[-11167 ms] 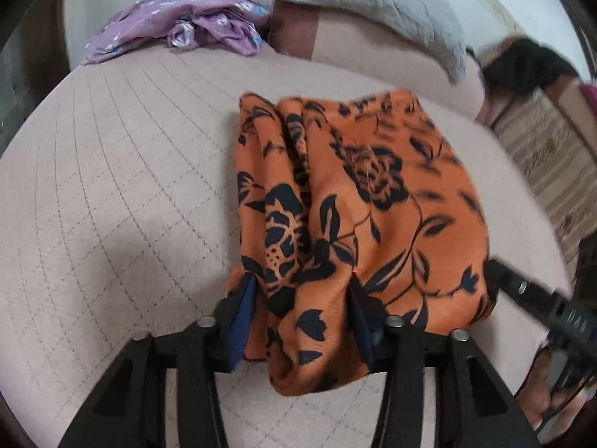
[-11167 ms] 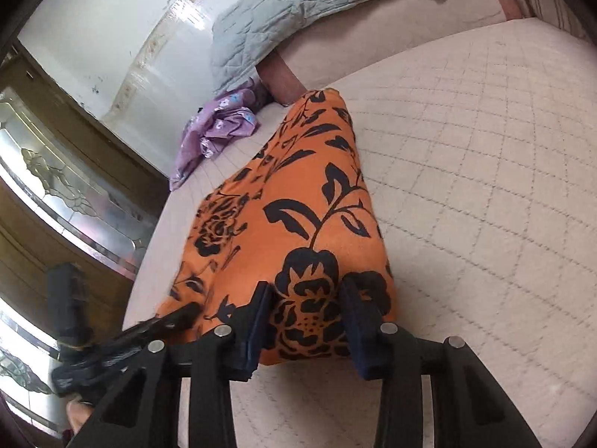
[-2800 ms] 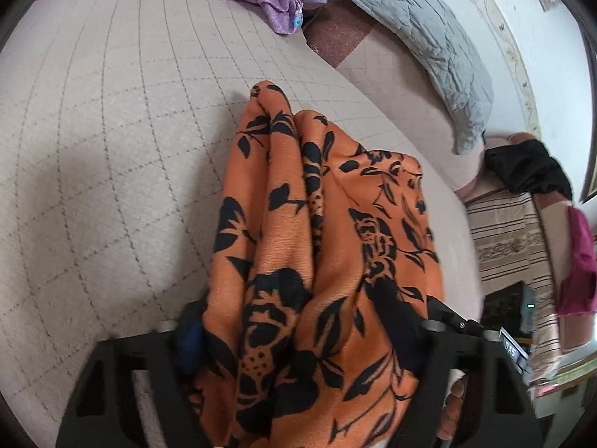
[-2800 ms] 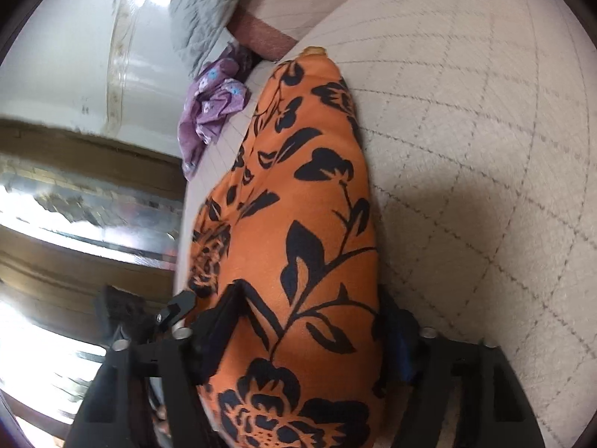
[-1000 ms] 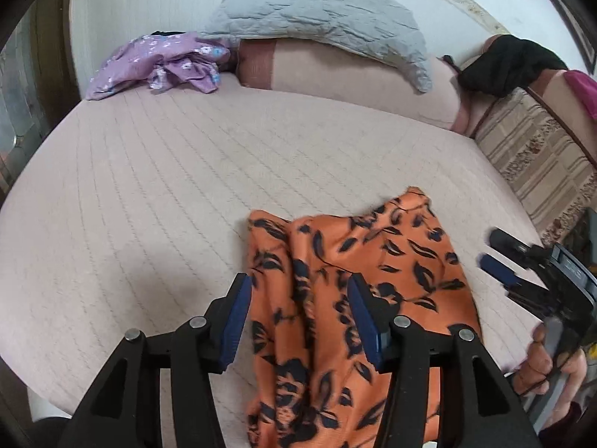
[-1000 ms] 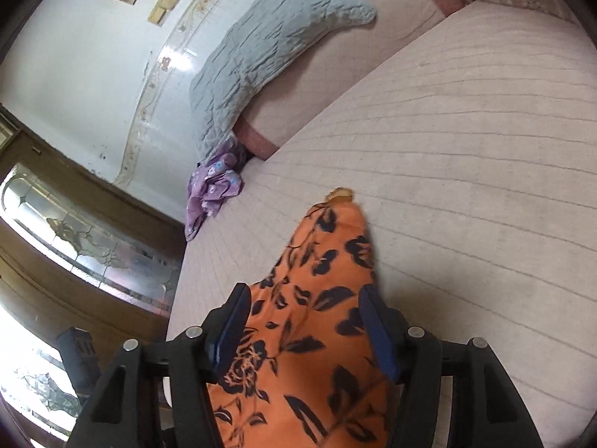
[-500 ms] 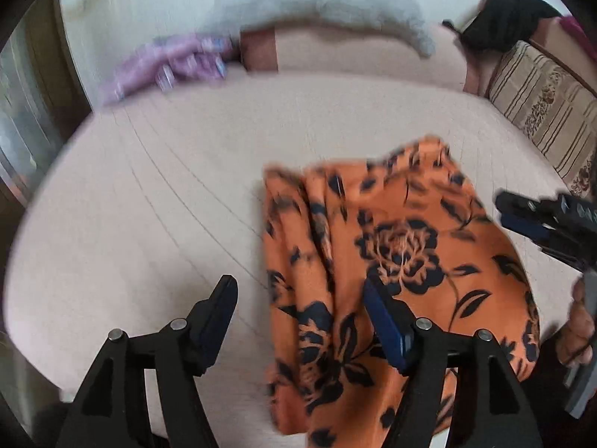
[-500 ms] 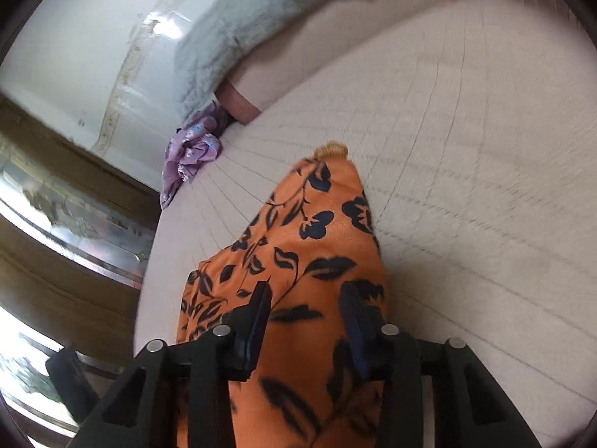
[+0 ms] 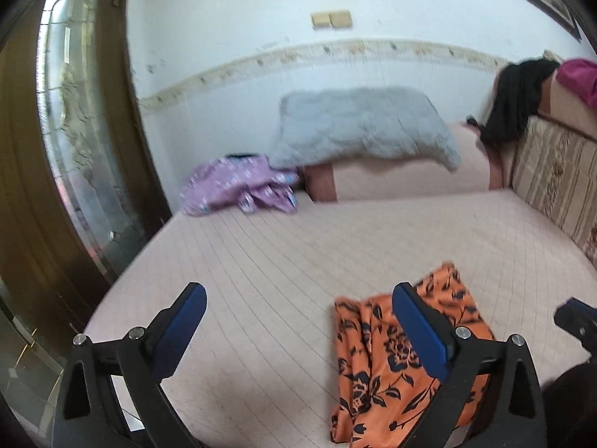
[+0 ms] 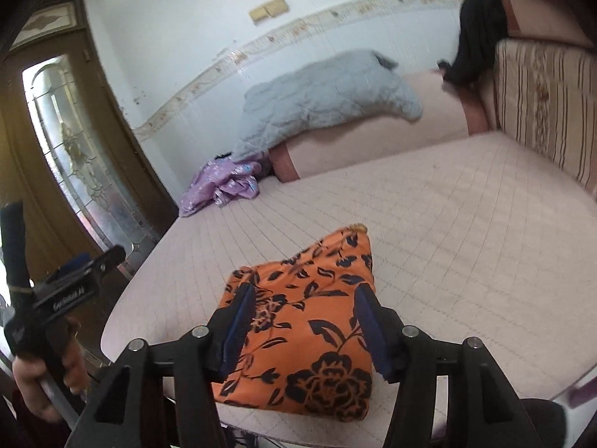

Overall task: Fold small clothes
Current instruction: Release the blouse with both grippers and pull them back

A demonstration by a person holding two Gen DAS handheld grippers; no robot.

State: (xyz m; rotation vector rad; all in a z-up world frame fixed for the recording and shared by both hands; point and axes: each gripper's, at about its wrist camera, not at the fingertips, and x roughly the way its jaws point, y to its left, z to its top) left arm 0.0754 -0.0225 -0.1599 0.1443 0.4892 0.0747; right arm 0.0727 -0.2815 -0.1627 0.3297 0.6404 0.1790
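Note:
The orange garment with black flowers [image 9: 377,366] lies folded near the front edge of the pink quilted bed [image 9: 298,246]. My left gripper [image 9: 298,293] hovers above the bed, to the left of the garment; its jaws are opening wide, with nothing between them. In the right wrist view the orange garment [image 10: 309,321] rests flat below my right gripper [image 10: 304,293], whose jaws are opening; the pads do not touch the cloth. A hand [image 10: 33,380] holds the left gripper [image 10: 67,280] at the left edge.
A crumpled purple garment [image 9: 238,190] lies at the bed's far left corner, under a grey quilted pillow [image 9: 362,130]. A striped cushion [image 9: 556,175] borders the right side, with black cloth [image 9: 518,100] draped above. A wooden door with glass [image 9: 74,142] stands left.
Both grippers have risen and drawn back from the orange garment, which now lies loose on the bed. The left jaws have spread much wider.

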